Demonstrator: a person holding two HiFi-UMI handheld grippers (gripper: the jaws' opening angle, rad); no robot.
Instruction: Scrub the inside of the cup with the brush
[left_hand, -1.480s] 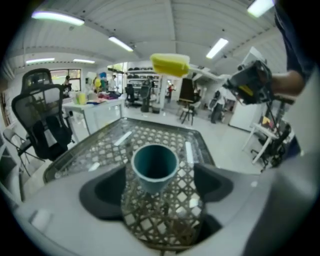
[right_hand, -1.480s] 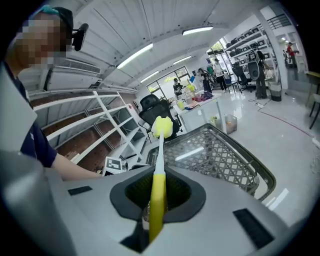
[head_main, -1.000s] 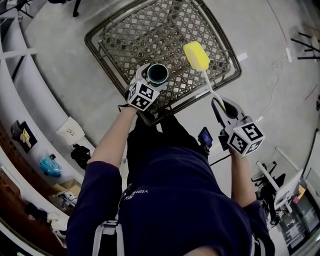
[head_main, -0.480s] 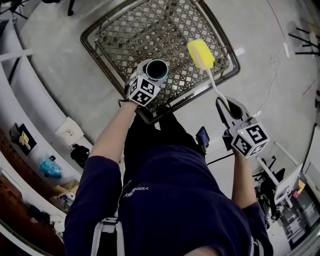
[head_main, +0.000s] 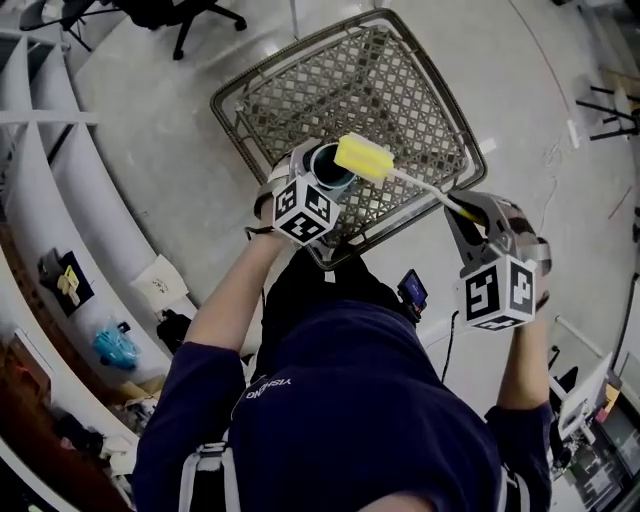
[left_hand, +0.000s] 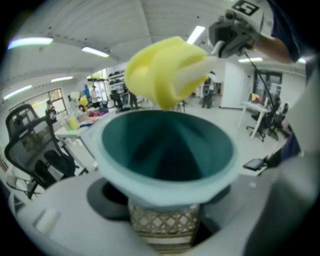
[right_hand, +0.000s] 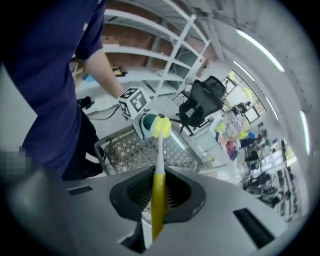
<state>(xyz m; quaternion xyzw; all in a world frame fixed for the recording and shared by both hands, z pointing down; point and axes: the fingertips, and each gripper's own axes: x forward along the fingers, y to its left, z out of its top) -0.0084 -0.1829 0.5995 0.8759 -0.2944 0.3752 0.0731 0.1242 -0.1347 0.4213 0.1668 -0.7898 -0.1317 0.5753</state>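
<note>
A teal cup (head_main: 326, 163) with a pale rim and a woven band round its base stands upright in my left gripper (head_main: 318, 175), whose jaws are shut on its lower part (left_hand: 161, 220). The cup's inside (left_hand: 167, 150) is dark teal and shows nothing in it. My right gripper (head_main: 463, 208) is shut on the yellow-and-white handle (right_hand: 157, 195) of a brush. Its yellow sponge head (head_main: 364, 158) hovers at the cup's mouth, just above the rim (left_hand: 162, 72). From the right gripper view, the head (right_hand: 161, 125) overlaps the cup (right_hand: 145, 123).
Below both grippers a wire mesh basket (head_main: 400, 90) stands on the concrete floor. White curved shelving (head_main: 60, 170) runs along the left with small items on it. An office chair (head_main: 185, 15) stands at the top. A dark phone-like device (head_main: 411, 290) hangs near the person's waist.
The brush has swung left: its sponge head, which was out to the right of the cup, is now over the cup's mouth. The right gripper has risen.
</note>
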